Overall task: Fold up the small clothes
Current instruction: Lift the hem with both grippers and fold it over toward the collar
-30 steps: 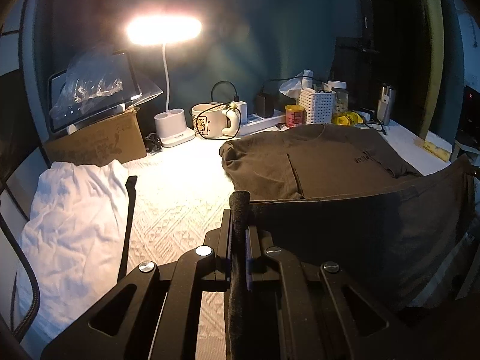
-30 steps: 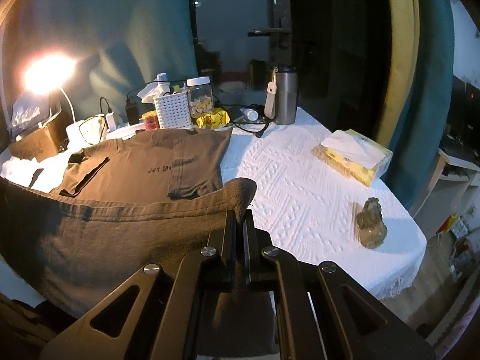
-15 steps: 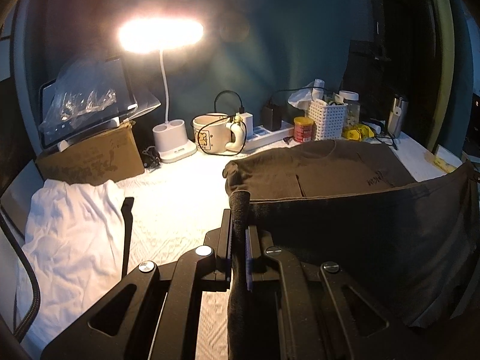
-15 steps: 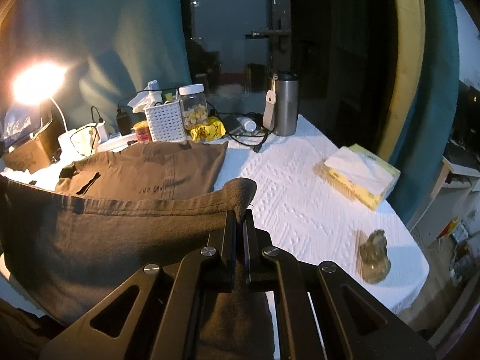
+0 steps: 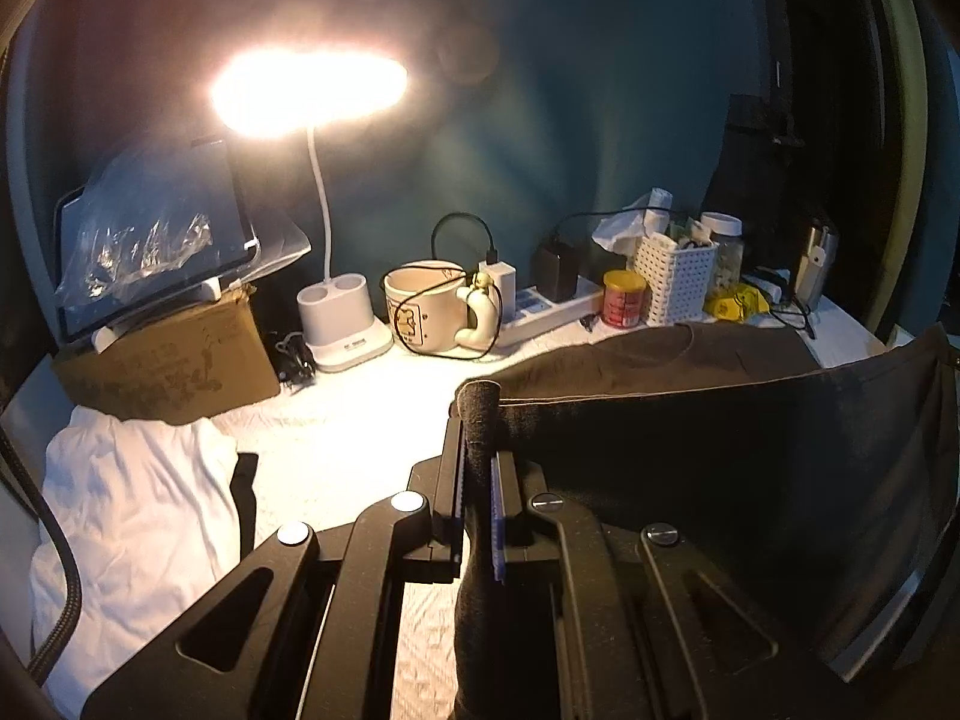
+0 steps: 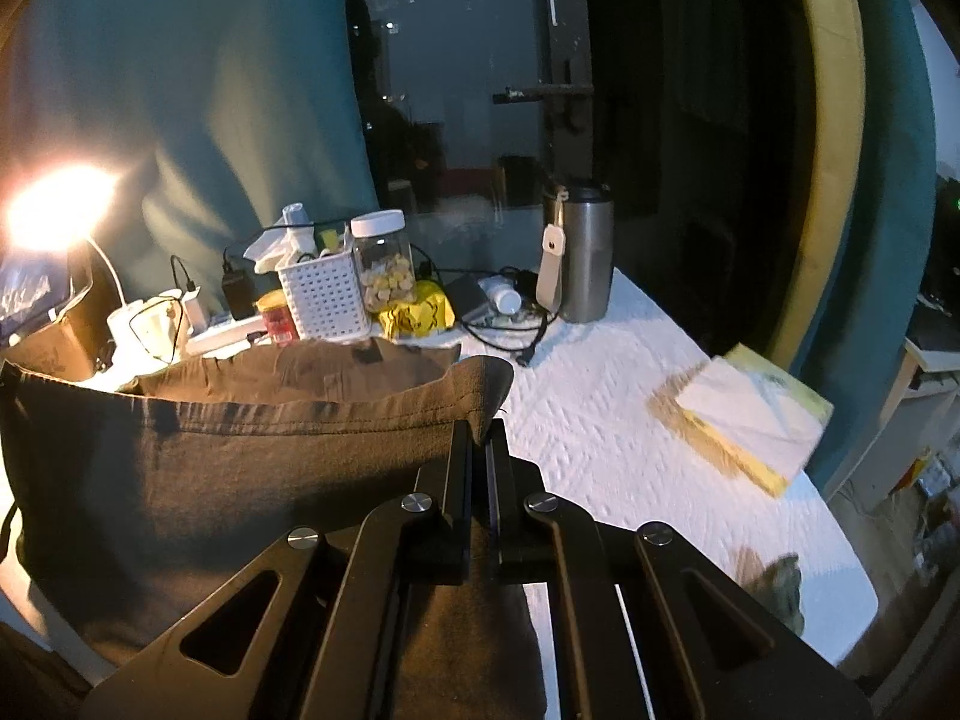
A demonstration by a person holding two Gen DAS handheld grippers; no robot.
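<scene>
A dark brown T-shirt (image 5: 690,432) lies on the white textured tablecloth (image 5: 336,420), its near hem lifted and stretched between both grippers. My left gripper (image 5: 477,450) is shut on the hem's left corner, which sticks up between its pads. In the right wrist view the same T-shirt (image 6: 228,450) hangs as a raised flap, and my right gripper (image 6: 480,438) is shut on its right corner. The far part of the shirt still rests flat on the table, largely hidden behind the raised hem.
A white garment (image 5: 132,516) lies at the left. Along the back stand a lit desk lamp (image 5: 312,90), cardboard box (image 5: 168,366), mug (image 5: 432,312), power strip (image 5: 552,312), white basket (image 6: 324,294), jar (image 6: 384,264) and steel flask (image 6: 582,252). A tissue box (image 6: 738,414) sits right.
Both grippers have carried the held hem up and forward toward the back of the table. The raised flap now hides more of the flat shirt, and the back clutter looks nearer.
</scene>
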